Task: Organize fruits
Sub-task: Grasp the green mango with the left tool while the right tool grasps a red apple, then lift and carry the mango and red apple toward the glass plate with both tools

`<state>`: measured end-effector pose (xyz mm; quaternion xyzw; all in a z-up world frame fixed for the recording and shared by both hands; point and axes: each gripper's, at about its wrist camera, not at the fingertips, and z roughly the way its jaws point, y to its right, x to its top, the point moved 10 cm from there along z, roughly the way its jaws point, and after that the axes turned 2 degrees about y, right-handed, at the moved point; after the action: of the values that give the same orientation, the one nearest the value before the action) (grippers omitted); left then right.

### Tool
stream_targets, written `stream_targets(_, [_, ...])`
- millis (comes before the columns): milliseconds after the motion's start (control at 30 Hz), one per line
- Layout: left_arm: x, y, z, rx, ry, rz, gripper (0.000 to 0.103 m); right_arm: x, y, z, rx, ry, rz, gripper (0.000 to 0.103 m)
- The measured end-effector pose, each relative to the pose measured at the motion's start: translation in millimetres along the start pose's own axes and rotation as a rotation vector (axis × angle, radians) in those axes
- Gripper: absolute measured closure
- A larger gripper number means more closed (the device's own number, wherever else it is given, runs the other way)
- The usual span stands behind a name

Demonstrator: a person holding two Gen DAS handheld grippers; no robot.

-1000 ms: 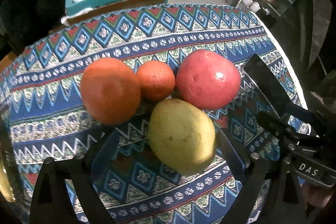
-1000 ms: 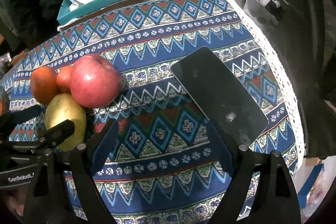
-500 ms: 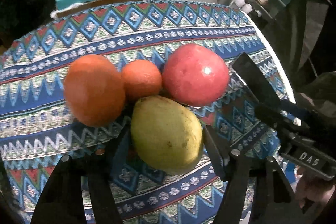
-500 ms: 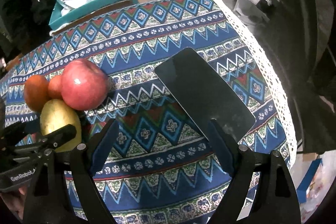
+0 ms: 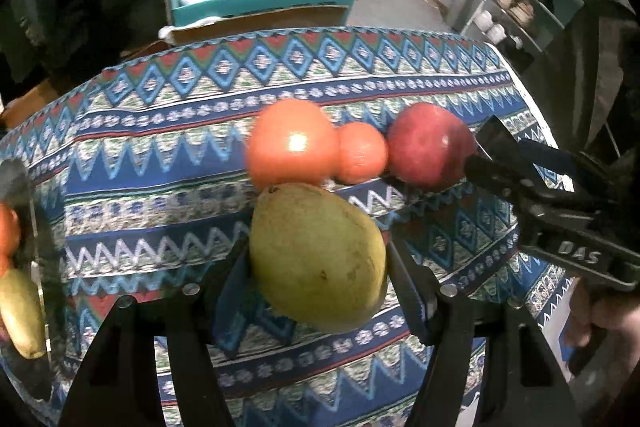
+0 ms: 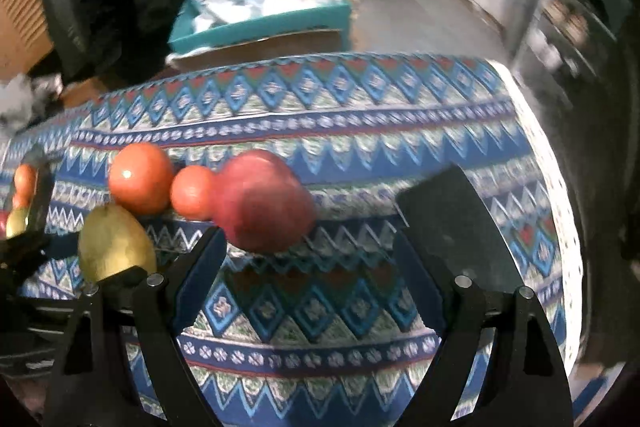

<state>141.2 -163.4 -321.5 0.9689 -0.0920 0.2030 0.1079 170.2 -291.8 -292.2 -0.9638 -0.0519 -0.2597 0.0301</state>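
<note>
From the left wrist view, our left gripper (image 5: 318,267) is clenched on the yellow-green pear (image 5: 318,255), one pad against each flank. The pear is the task's thing in hand here, and it sits low in the frame, just in front of the other three fruits on the table (image 5: 160,147). We judge the grip is what could fail first: the pear is round and tapered, the pads catch it near its widest part, and a quick swing could let it rotate or squirt out forward. It lies close to the large orange (image 5: 292,143), so a low carry could also knock that one into the small orange (image 5: 362,153) and the red apple (image 5: 430,147) and send them rolling toward the table's edge. The gripper points steeply down at the cloth. Our right gripper's body shows at the right edge, beside the apple, and a careless crossing could make the two tools collide

From the right wrist view, our right gripper (image 6: 312,267) is released, its fingers spread wide with nothing between them but patterned cloth. It too tilts steeply down, with the red apple just beyond its left finger and a black phone (image 6: 452,227) by its right finger. We judge a hasty reach for the apple could nudge the phone, which lies near the lace-trimmed edge. The frame is blurred, so finer contact we cannot tell
</note>
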Motion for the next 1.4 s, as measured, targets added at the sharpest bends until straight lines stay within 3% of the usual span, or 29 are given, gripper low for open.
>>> stream_targets(267, [2,-33,-7,0.044,0.018,-0.044,0.034,6,-28,32,0.019,-0.052,-0.179,0.018])
stream_targets(500, [-1,-47,-2,0.052,0.005,-0.068,0.034,5,-39,58,0.021,-0.098,-0.233,0.018])
stream_targets(633, [-1,-49,-1,0.05,0.001,-0.068,0.034,5,-38,67,0.026,-0.103,-0.208,0.024])
stream_targets(1000, [-2,-52,-8,0.05,0.013,-0.073,0.034,-4,-28,59,0.051,-0.097,-0.102,0.026])
stream_targets(1400, [3,-54,-40,0.061,0.071,-0.066,0.034,2,-26,10,0.031,0.004,0.017,0.026])
